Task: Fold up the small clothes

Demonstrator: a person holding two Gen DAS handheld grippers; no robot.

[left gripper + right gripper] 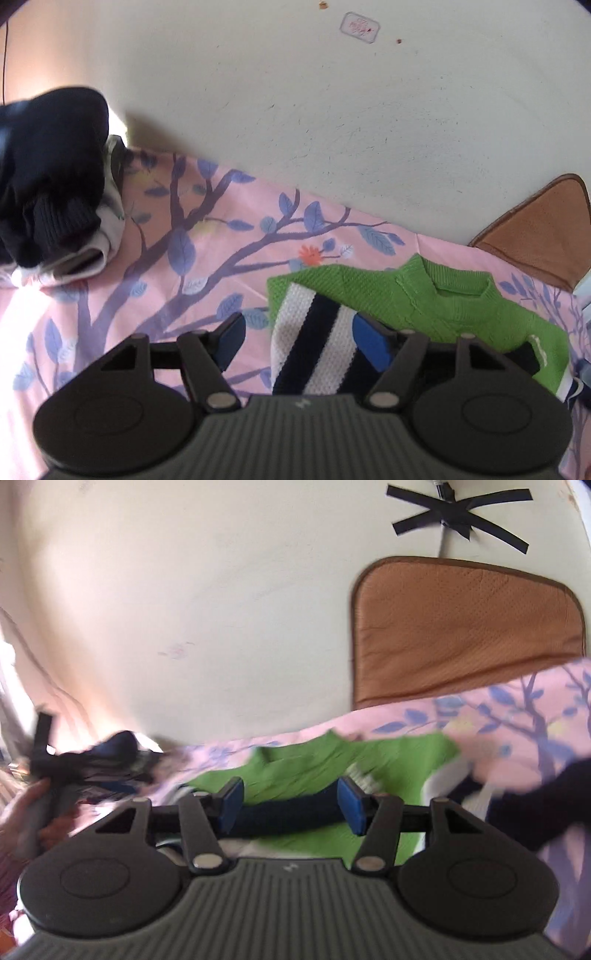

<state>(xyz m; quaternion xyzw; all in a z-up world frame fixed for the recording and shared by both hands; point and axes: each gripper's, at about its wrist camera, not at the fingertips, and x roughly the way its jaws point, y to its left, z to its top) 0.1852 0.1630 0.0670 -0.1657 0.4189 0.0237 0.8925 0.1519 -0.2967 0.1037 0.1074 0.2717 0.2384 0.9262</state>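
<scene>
A green knit sweater (424, 299) with a white-and-navy striped sleeve is lying on the pink leaf-print sheet (192, 258), in the near right part of the left wrist view, its neckline toward the far wall (295, 110). The left gripper (299, 339) is hovering over the striped sleeve with its jaws spread wide and grasping nothing; one blue pad is sitting over the sheet, the other at the sleeve's right edge. The right gripper (288, 801) is likewise released, its jaws spread either side of a navy band of the sweater (332, 760); this view is motion-blurred, so contact with the knit cannot be confirmed. A pile of dark clothes (48, 177) is resting at the far left of the sheet, well apart from the sweater. A brown cushion (465, 631) is leaning against the wall at the right. No container is showing in either view. Judged risks: closing the left gripper from this position may pinch the sheet together with the sleeve, dragging bedding into the fold; the loose knit may slip or stretch under a shallow grip; uneven lifting by the two grippers may skew the fold line.
</scene>
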